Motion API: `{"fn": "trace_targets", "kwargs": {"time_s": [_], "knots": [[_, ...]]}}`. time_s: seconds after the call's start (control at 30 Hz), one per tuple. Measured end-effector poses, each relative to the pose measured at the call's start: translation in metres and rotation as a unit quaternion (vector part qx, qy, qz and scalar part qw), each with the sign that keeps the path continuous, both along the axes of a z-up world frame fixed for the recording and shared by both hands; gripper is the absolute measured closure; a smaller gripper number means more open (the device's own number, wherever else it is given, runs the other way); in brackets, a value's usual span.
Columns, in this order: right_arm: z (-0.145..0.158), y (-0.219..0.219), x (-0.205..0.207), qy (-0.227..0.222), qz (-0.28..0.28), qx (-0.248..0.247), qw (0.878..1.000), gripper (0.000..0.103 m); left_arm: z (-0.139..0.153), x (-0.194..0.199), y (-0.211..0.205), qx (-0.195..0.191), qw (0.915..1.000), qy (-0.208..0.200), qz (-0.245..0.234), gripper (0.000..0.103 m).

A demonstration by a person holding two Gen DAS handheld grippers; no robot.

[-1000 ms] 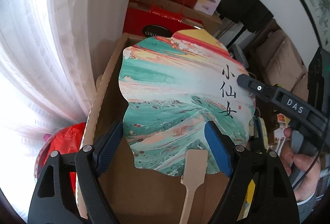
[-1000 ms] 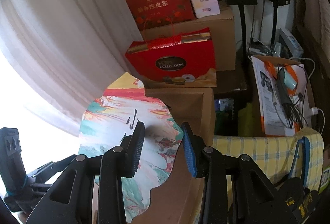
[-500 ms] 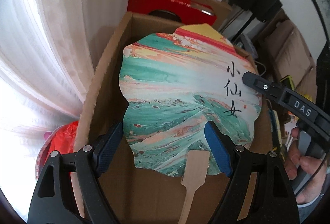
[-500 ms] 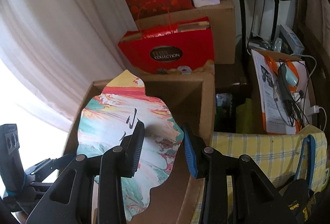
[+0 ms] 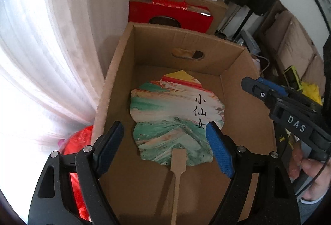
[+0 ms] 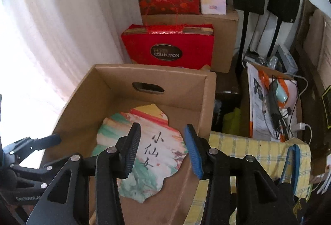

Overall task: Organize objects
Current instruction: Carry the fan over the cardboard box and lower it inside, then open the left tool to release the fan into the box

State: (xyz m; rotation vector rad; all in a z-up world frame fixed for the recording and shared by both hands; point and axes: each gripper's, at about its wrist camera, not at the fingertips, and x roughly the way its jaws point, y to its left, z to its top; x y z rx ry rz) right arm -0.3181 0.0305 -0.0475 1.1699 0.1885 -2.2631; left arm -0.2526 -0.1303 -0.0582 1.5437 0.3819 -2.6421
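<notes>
A flat paper fan (image 5: 175, 121) with a green, red and yellow marbled face, black characters and a wooden handle lies on the bottom of an open cardboard box (image 5: 111, 84). It also shows in the right wrist view (image 6: 157, 152), inside the box (image 6: 204, 104). My left gripper (image 5: 165, 146) is open and empty above the box's near end, over the fan's handle. My right gripper (image 6: 162, 150) is open and empty above the box's right side; it also shows in the left wrist view (image 5: 260, 90).
Red gift boxes (image 6: 167, 46) and a closed carton (image 6: 225, 28) stand behind the box. A white curtain (image 5: 51, 48) hangs at the left. A yellow checked cloth (image 6: 258, 152) and a box of papers and cables (image 6: 271, 104) lie at the right.
The right gripper was shut on the fan's edge, holding it up over the box. It has opened and the fan has dropped flat onto the box bottom.
</notes>
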Motion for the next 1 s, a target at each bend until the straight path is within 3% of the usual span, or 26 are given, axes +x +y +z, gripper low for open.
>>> {"fn": "trace_targets", "kwargs": {"time_s": [0.17, 0.33, 0.63, 0.87, 1.0], "knots": [[0.009, -0.002, 0.02, 0.027, -0.001, 0.023, 0.999, 0.054, 0.011, 0.012, 0.004, -0.037, 0.9992, 0.013, -0.002, 0.023], [0.015, 0.0, 0.038, 0.039, -0.006, 0.046, 0.998, 0.044, 0.017, 0.026, 0.008, -0.06, 0.9979, 0.023, -0.001, 0.023], [0.021, 0.016, 0.065, 0.04, -0.021, 0.037, 0.998, 0.031, 0.026, 0.056, 0.018, -0.079, 0.996, 0.042, -0.01, 0.014], [0.028, 0.032, 0.085, 0.048, -0.035, 0.03, 0.998, 0.015, 0.029, 0.078, 0.025, -0.087, 0.9947, 0.054, -0.01, 0.005], [0.03, 0.042, 0.099, 0.053, -0.035, 0.037, 0.997, 0.0, 0.03, 0.086, 0.026, -0.083, 0.9949, 0.057, -0.009, 0.002]]}}
